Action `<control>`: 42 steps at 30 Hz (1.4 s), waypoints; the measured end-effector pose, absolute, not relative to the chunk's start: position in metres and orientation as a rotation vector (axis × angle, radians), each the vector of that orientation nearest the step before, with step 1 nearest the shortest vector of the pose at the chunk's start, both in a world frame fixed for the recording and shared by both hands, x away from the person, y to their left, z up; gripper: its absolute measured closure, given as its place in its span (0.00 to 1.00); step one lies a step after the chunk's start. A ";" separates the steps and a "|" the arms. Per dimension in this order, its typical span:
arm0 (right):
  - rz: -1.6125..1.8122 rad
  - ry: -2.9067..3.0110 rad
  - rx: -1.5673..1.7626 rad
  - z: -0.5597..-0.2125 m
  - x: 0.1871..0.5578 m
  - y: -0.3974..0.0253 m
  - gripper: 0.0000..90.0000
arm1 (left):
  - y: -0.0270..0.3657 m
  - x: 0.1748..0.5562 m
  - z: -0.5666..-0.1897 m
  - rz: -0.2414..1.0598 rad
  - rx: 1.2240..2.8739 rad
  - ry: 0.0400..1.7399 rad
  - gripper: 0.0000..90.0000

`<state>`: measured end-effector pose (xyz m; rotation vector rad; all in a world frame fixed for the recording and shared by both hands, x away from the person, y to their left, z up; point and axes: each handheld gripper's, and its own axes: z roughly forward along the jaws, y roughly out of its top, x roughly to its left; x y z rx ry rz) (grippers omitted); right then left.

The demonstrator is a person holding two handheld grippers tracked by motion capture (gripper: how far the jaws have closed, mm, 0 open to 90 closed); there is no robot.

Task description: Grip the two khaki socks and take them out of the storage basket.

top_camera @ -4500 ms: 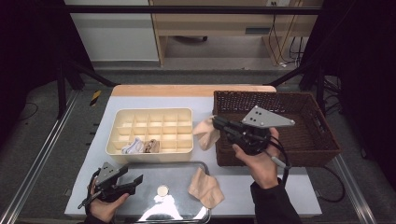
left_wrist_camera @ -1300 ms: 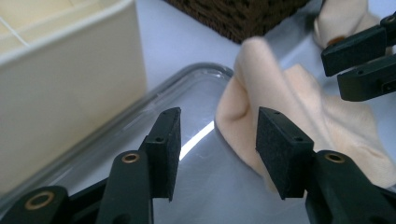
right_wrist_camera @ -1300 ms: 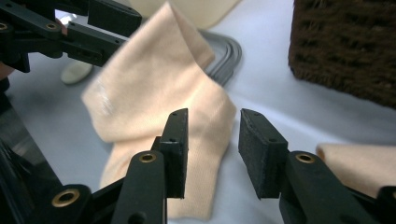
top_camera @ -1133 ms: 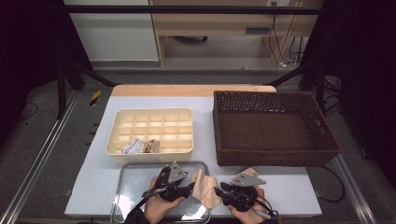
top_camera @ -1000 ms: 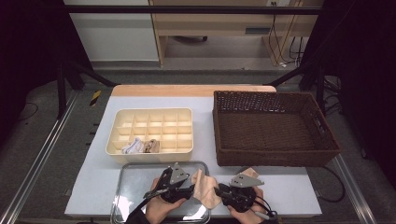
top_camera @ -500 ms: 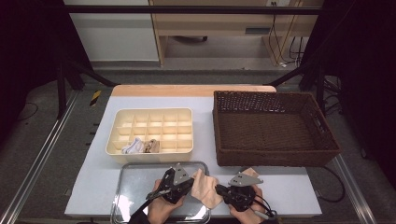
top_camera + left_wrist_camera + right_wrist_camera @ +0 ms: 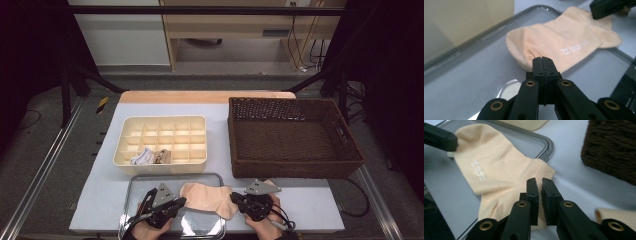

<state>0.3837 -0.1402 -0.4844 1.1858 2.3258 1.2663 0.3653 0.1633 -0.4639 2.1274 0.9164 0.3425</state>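
Peach cotton, a sock (image 7: 207,196) lies flat, half on the steel tray (image 7: 137,181) and half on the pale counter (image 7: 310,202). The left claw (image 7: 542,62) is pressed together at its edge (whether fabric is pinched, I cannot tell). The right claw (image 7: 539,185) stands slightly apart over the cuff. The high view adds a wicker basket (image 7: 292,137), a compartment box (image 7: 162,137) and grey floor.

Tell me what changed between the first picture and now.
The right gripper came back from the wicker basket to the table's near edge; the left gripper moved right over the metal tray. A peach sock now lies across that tray's right rim between them. The divided box stayed put.
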 end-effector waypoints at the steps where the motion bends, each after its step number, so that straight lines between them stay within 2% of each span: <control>1: 1.262 2.328 1.185 -0.485 0.384 -0.139 0.92 | 0.165 0.363 -0.465 0.346 2.116 0.919 0.99; 2: 1.249 2.328 1.170 -0.486 0.385 -0.137 0.89 | 0.167 0.362 -0.464 0.358 2.106 0.922 0.96; 4: 1.248 2.312 1.178 -0.485 0.384 -0.138 0.85 | 0.168 0.364 -0.462 0.388 2.074 0.939 0.80; 7: 1.287 2.271 1.190 -0.482 0.380 -0.145 0.81 | 0.172 0.371 -0.459 0.449 2.040 0.966 0.65; 10: 1.288 2.262 1.208 -0.482 0.374 -0.151 0.78 | 0.172 0.381 -0.460 0.478 2.029 0.980 0.57; 13: 1.284 2.280 1.225 -0.485 0.372 -0.152 0.79 | 0.171 0.389 -0.465 0.468 2.054 0.986 0.61; 15: 1.277 2.308 1.220 -0.488 0.373 -0.148 0.81 | 0.171 0.393 -0.469 0.432 2.072 0.992 0.71; 18: 1.251 2.342 1.193 -0.491 0.375 -0.143 0.88 | 0.170 0.394 -0.472 0.411 2.099 0.984 0.93; 21: 1.246 2.356 1.185 -0.489 0.376 -0.143 0.94 | 0.174 0.389 -0.469 0.401 2.105 0.982 0.97; 27: 1.291 2.337 1.158 -0.479 0.382 -0.136 0.95 | 0.192 0.367 -0.464 0.408 2.098 0.992 0.97; 33: 1.246 2.367 1.161 -0.485 0.385 -0.126 0.93 | 0.196 0.361 -0.473 0.402 2.111 1.015 0.95; 35: 1.272 2.356 1.150 -0.483 0.384 -0.128 0.89 | 0.196 0.360 -0.472 0.411 2.096 1.015 0.91; 37: 1.297 2.311 1.151 -0.477 0.383 -0.135 0.87 | 0.197 0.360 -0.469 0.411 2.065 1.017 0.81; 42: 1.282 2.145 1.211 -0.462 0.379 -0.177 0.88 | 0.207 0.361 -0.458 0.430 1.984 1.022 0.65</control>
